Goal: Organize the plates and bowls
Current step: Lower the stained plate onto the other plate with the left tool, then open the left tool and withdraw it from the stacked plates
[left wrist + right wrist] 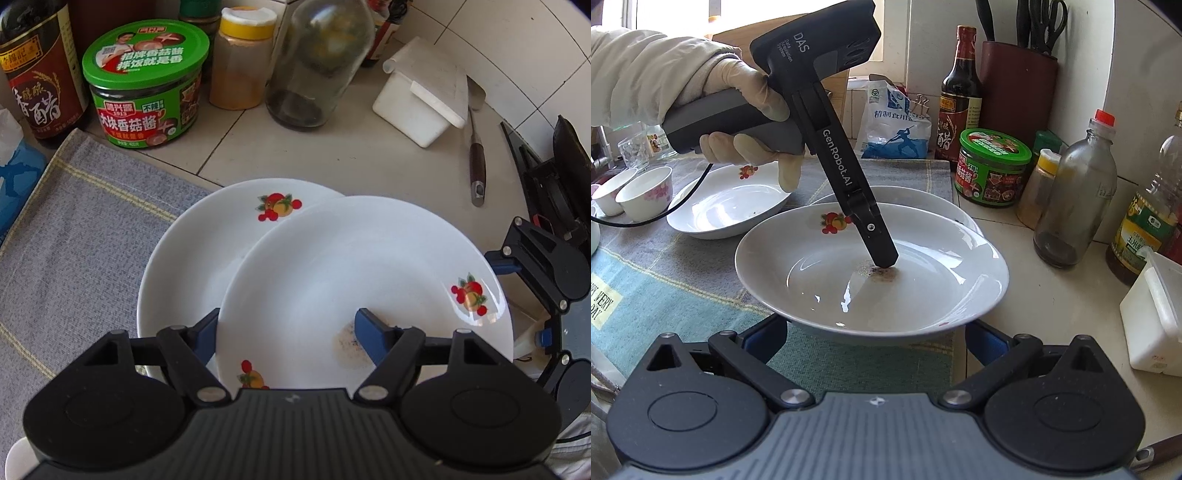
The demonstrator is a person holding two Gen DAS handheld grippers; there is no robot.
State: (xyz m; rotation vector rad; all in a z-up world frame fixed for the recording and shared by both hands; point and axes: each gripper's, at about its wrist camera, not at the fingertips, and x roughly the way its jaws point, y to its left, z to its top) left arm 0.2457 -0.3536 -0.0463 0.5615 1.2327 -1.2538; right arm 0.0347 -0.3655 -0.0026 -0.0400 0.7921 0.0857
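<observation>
White, with a fruit print, the top plate (pixel 354 266) sits tilted over a second plate (pixel 192 251) at the towel's (pixel 74 229) edge. The left gripper (pixel 291 332) grips its rim, one finger inside, one beneath. The right gripper (pixel 875 339) is spread wide under the plate's near edge, holding nothing. A green-lidded jar (pixel 146 85) stands behind.

The left wrist view looks steeply down, close over the upper plate (pixel 364 273), facing the tiled wall. The right wrist view sits low beside that plate (pixel 871 273), looking across the bench (pixel 1052 295). Both share the green-lidded jar (pixel 146 85) (pixel 993 170).
</observation>
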